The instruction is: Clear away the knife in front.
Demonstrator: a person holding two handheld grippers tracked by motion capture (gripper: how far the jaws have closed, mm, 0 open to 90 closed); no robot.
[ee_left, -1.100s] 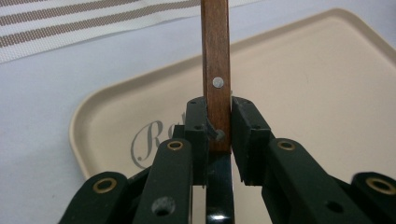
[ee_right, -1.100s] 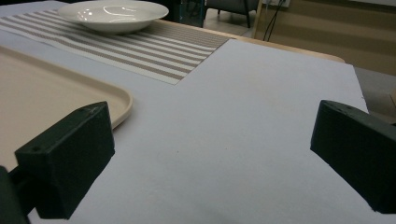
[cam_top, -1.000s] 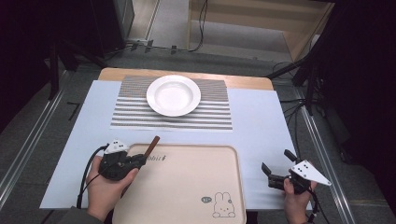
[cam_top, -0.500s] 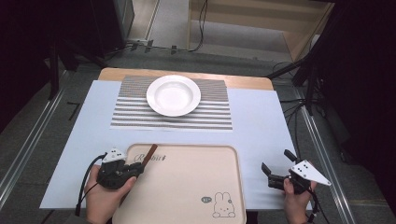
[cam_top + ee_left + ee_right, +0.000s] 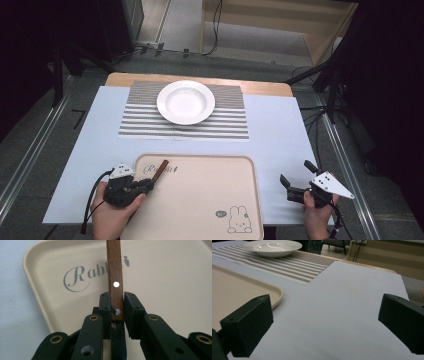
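Note:
A brown wooden handle (image 5: 115,272) with two metal rivets lies between the jaws of my left gripper (image 5: 117,300), which is shut on its near end. In the high view the handle (image 5: 160,170) slants over the upper left corner of the beige tray (image 5: 200,205), across the "Rabbit" lettering, and my left gripper (image 5: 148,184) sits at the tray's left edge. My right gripper (image 5: 295,173) rests open on the pale sheet right of the tray. In its own view the right gripper (image 5: 324,322) has wide-apart jaws with nothing between them.
A white deep plate (image 5: 185,102) sits on a striped placemat (image 5: 145,125) at the far side of the table. The pale sheet (image 5: 280,135) covers the tabletop. The tray's rounded corner (image 5: 274,293) lies just left of my right gripper.
My left gripper has drawn back toward the near edge with the wooden handle in it. The right gripper has stayed still.

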